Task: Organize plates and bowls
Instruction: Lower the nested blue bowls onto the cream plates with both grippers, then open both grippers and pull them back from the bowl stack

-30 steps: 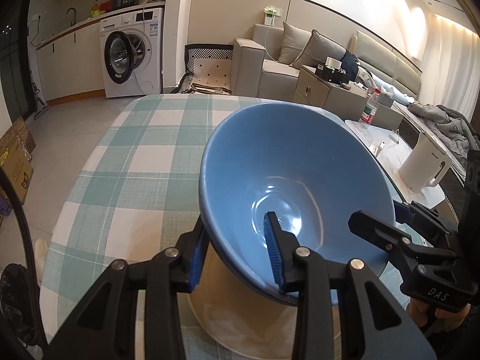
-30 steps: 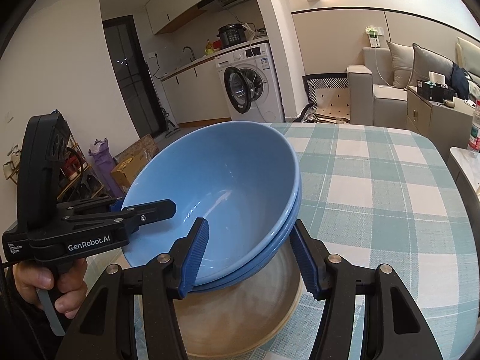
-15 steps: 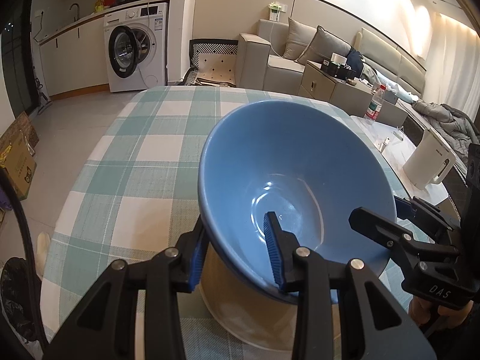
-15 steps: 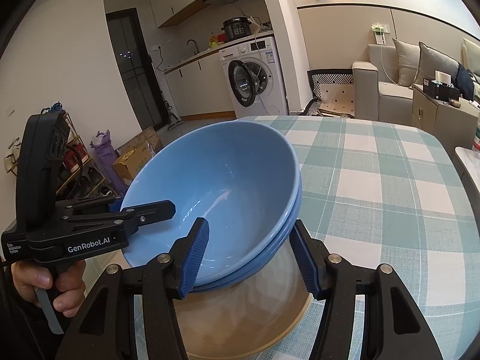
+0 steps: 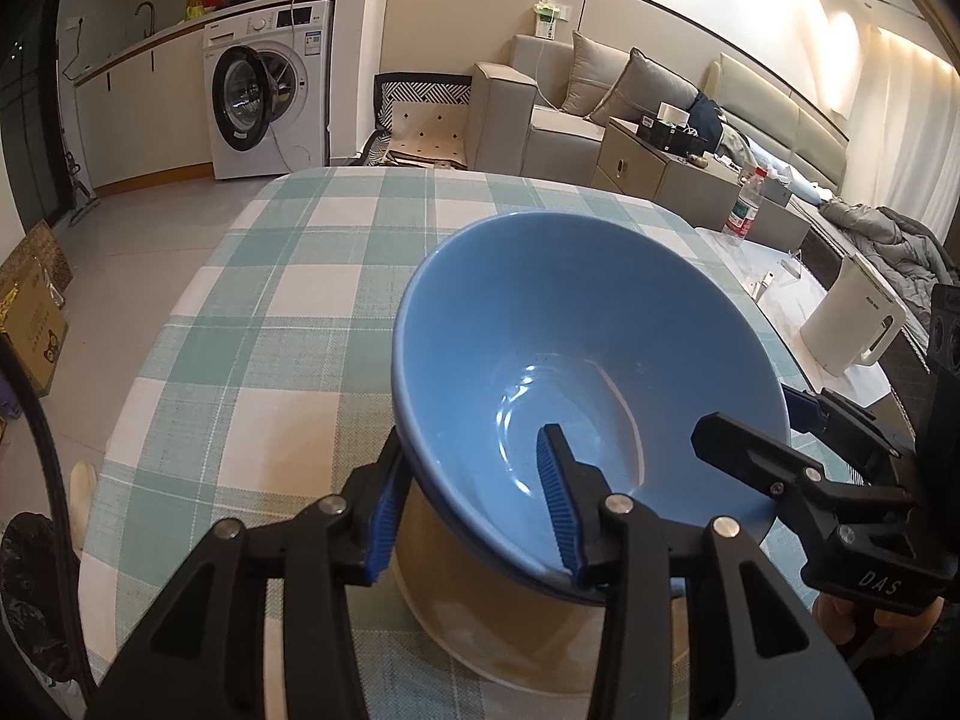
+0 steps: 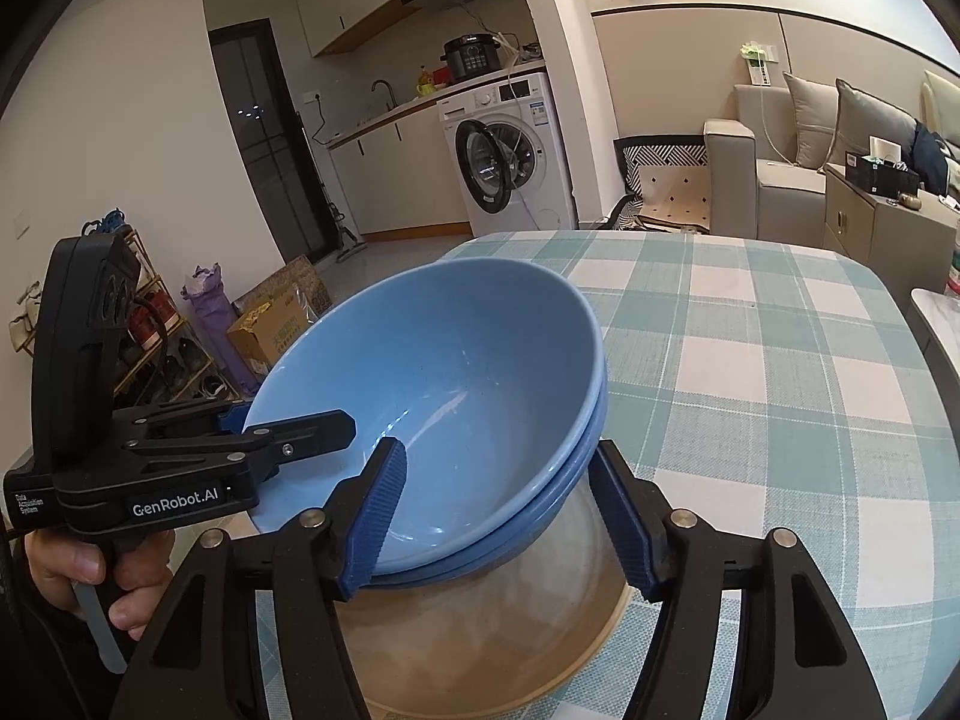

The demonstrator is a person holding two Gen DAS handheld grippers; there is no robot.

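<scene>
Two nested blue bowls [image 5: 576,354] [image 6: 444,384] sit tilted over a beige plate [image 5: 480,618] [image 6: 480,636] on the checked tablecloth. My left gripper [image 5: 474,510] is shut on the near rim of the blue bowls, one finger inside and one outside. My right gripper [image 6: 510,516] is shut on the opposite rim in the same way. Each gripper shows in the other's view: the right gripper [image 5: 798,468] and the left gripper [image 6: 240,444]. The bowls' undersides are hidden.
The green and white checked table [image 5: 288,300] [image 6: 750,360] extends beyond the bowls. A white kettle [image 5: 852,330] and a water bottle [image 5: 744,204] stand on a side table at the right. A washing machine [image 5: 270,90] and a sofa [image 5: 570,114] stand beyond.
The bowls and both grippers have risen slightly and tipped, showing more of the table. Both grips are unchanged.
</scene>
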